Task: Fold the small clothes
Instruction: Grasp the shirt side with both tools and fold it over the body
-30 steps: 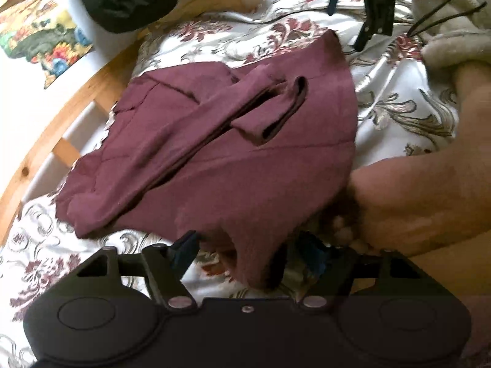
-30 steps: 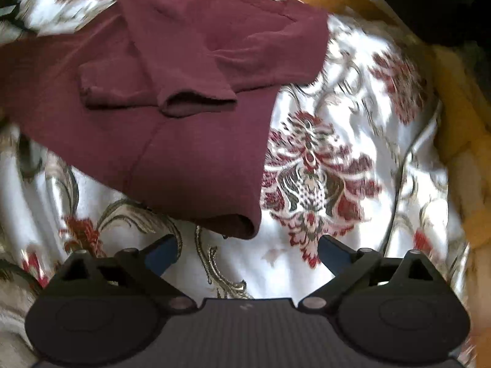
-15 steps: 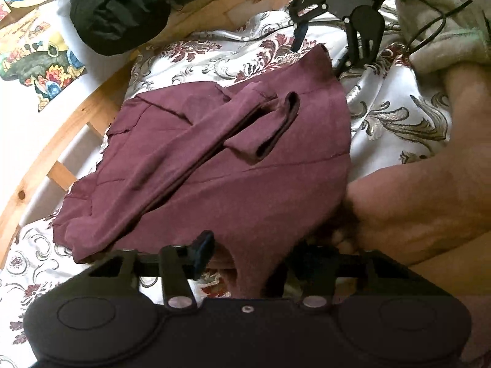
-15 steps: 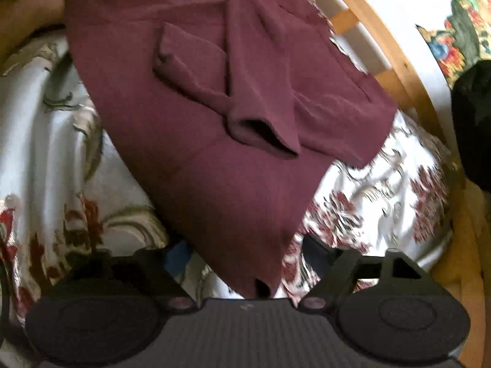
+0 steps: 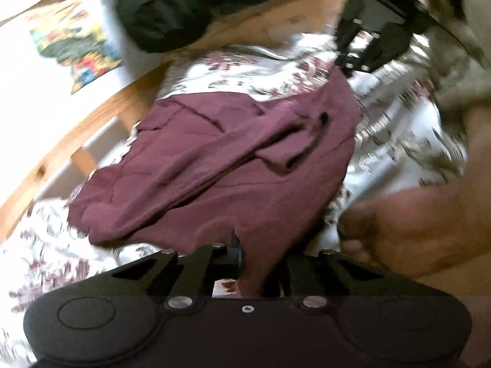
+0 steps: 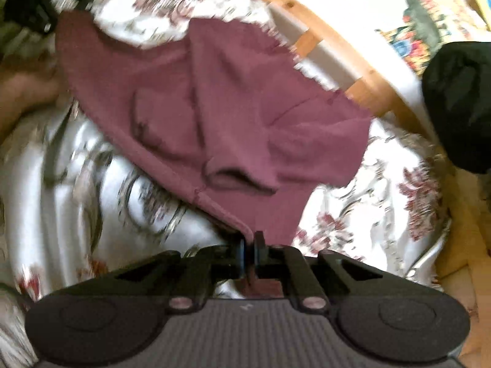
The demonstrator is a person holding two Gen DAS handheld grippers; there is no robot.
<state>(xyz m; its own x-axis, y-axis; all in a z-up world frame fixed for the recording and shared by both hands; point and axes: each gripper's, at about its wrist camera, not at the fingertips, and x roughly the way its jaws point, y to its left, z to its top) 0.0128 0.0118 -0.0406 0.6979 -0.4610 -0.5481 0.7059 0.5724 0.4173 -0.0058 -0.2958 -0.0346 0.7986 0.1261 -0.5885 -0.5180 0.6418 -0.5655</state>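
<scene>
Item 1. Your right hand-held gripper [image 6: 249, 247]: jaws drawn together, clamped on a hem corner of the maroon top [image 6: 233, 104]. A fold of the cloth passes between the blue pads and bunches behind them.

Item 2. Your left hand-held gripper [image 5: 260, 263]: jaws closed on the opposite hem corner of the maroon top [image 5: 214, 165]; the cloth hangs down between the black fingers. The fingertips are hidden by fabric. Your bare hand [image 5: 414, 224] sits just right of this gripper.

Item 3. Maroon top: lies on the bed, its hem end lifted toward both grippers, its collar end toward the bed's wooden edge. Both sleeves are folded across the body; one cuff [image 6: 236, 178] lies open near the middle of the garment.

Item 4. Bedspread [image 6: 101, 190]: glossy white with a dark red floral print, under and around the garment.

Item 5. Wooden bed frame [image 5: 101, 116]: pale rail along the bed's far edge, just beyond the collar.

Item 6. Black bundle [image 5: 162, 9]: rests at the rail, beyond the garment.

Item 7. Colourful printed picture [image 5: 76, 46]: past the rail, on a white surface.

Both views are motion-blurred.
</scene>
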